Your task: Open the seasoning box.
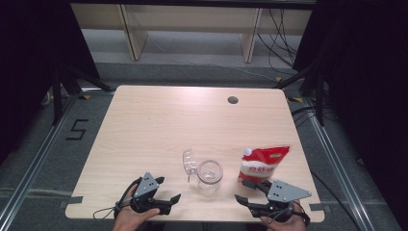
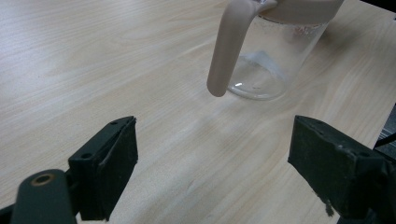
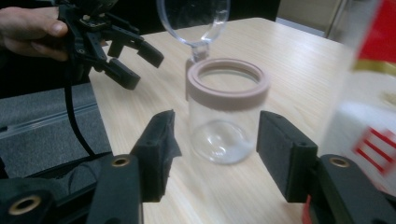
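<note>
Two grippers, left gripper and right gripper, stand released near the table's front edge. Risk: knocking over the light open-lidded jar or the upright bag behind the right gripper.

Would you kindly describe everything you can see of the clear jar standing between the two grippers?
The clear jar looks like transparent glass or plastic, with a pale pinkish collar round its mouth and a matching handle down one side. Its clear hinged lid stands flipped open. It stands upright and seems empty, on the wooden table near the front edge. Nothing grips it.
</note>
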A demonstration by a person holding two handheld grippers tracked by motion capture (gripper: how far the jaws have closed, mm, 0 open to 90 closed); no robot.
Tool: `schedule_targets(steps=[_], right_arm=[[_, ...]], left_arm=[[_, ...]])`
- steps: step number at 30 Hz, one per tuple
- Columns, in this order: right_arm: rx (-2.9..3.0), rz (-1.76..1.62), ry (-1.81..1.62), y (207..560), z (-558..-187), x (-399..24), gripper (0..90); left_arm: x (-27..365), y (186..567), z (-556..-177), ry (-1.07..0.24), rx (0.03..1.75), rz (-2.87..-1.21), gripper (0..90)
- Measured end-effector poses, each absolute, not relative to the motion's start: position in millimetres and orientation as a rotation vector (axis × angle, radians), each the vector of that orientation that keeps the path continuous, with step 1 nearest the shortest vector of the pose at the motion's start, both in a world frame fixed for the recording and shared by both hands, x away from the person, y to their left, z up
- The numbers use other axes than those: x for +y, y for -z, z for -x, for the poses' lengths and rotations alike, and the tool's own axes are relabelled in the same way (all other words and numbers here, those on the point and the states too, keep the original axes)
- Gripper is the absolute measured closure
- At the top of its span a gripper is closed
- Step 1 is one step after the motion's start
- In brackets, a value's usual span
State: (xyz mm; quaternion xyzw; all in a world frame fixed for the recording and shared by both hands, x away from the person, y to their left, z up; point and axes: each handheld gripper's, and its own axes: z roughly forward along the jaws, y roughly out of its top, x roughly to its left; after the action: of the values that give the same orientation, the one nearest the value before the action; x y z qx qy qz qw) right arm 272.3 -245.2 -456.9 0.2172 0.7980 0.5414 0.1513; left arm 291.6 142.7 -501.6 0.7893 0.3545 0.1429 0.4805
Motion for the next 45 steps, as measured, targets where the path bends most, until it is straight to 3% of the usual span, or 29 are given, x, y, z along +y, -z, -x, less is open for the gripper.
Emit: schedule_targets(steps=[13, 21, 45], right_arm=[[2.218, -0.783, -1.505, 464.8, -267.4, -294.4, 36.6], [2.176, -0.812, -1.468, 469.0, -268.6, -317.4, 35.7], [2.097, -0.94, -1.437, 473.8, -283.9, -346.5, 19.4]], left_arm=[[142.5, 502.0, -291.0, -0.349, 0.876, -1.933, 15.2], [142.3, 502.4, -291.8, -0.351, 0.859, -1.933, 15.2], [141.5, 502.7, -292.5, -0.355, 0.847, -1.954, 15.2]])
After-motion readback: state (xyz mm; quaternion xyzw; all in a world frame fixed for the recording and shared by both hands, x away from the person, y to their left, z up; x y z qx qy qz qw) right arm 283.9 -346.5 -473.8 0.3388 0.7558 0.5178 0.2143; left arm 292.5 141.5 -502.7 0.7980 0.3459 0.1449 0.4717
